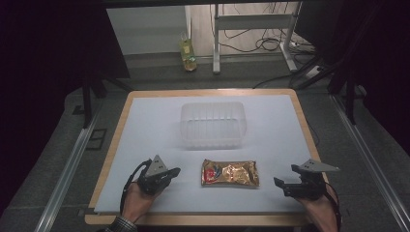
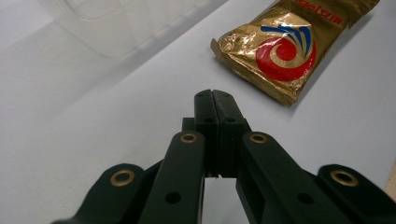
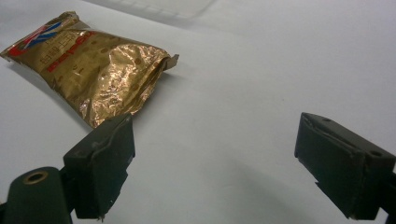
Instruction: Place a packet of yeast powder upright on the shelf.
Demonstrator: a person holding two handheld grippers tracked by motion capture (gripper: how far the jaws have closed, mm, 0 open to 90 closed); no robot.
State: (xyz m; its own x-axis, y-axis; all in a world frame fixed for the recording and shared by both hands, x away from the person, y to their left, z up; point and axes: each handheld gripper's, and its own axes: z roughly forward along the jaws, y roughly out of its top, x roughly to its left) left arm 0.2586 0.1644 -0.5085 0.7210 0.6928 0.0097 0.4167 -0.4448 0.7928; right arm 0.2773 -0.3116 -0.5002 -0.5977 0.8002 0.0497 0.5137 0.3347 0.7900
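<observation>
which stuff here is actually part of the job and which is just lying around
Part of the job:
- gold foil snack packet, lying flat between the two hand-held grippers
- clear plastic tub, just beyond the packet
- left hand-held gripper, jaws shut
- right hand-held gripper, jaws open

Just lying about:
- bottle of yellow liquid on the floor
- cables by the metal frame

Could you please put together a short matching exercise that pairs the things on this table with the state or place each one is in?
Things:
1. left tool
2. right tool
3. gold packet
4. clear tub

States or places:
A. jaws wide apart, holding nothing
B. lying flat between the two tools
C. jaws closed together, holding nothing
D. standing empty, farther back on the white sheet than the packet

Right pairs: 1-C, 2-A, 3-B, 4-D
</observation>
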